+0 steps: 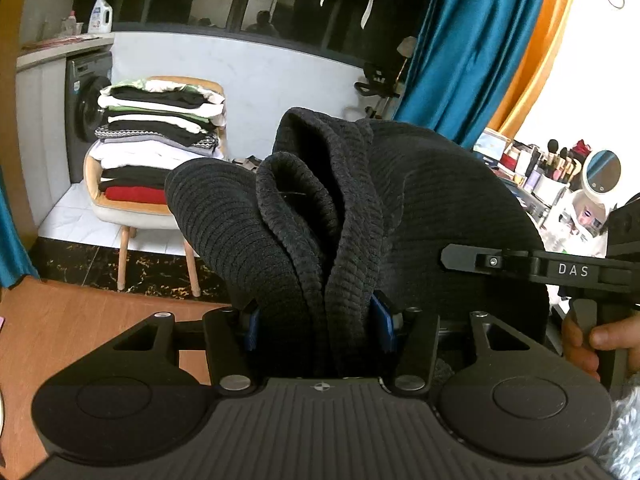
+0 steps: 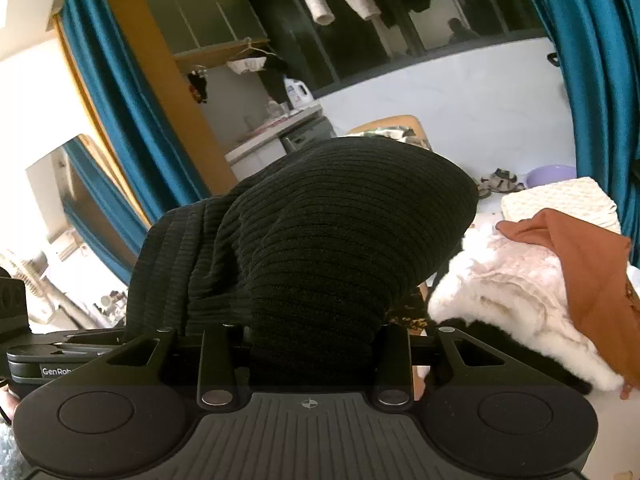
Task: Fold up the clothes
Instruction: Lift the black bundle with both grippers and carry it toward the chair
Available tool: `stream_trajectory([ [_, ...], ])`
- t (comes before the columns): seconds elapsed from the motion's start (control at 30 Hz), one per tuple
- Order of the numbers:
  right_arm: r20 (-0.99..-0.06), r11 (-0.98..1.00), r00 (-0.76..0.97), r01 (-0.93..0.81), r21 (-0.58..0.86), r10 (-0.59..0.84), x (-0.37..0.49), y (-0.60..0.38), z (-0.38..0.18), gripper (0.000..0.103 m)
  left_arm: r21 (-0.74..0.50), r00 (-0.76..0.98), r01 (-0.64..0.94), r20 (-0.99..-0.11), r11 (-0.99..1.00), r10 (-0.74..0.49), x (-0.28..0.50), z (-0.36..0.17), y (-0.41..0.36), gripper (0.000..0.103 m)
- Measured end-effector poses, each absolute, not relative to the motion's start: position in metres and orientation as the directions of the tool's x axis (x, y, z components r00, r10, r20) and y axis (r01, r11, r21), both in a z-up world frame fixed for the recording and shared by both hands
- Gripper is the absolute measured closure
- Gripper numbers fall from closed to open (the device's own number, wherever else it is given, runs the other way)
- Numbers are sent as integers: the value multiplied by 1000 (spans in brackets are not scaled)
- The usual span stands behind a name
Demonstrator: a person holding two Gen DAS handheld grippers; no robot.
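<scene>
The black ribbed knit garment (image 1: 360, 208) hangs bunched in the air between both grippers. The left gripper (image 1: 316, 320) pinches several gathered layers; the right gripper (image 2: 312, 344), just beside it, clamps another thick bundle. Neither is nearer.

My left gripper (image 1: 320, 320) is clamped tight, raised; my right gripper (image 2: 314, 344) is clamped too, my hand (image 1: 592, 340) on its handle.

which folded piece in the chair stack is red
The bottom one, lying directly on the chair seat; the folded pieces above it are black, white, grey or green.
</scene>
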State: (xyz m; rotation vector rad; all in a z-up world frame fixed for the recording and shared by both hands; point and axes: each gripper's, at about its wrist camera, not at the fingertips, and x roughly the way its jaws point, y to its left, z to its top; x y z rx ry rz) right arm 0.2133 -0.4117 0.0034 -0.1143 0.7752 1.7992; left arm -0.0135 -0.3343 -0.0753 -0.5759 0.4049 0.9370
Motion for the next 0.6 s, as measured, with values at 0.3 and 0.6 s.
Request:
stream_trajectory([
  [0.3,-512,-59,-279,-912,405,812,169,-296,-16,69,-363,627,-773,-559,521,542,-67,-99,-206,50],
  [0.6,-526,31,-225,-901,434,820,79,-163,-21,69,-357,651,-743,-586,567,483,-153,-87,-73,50],
])
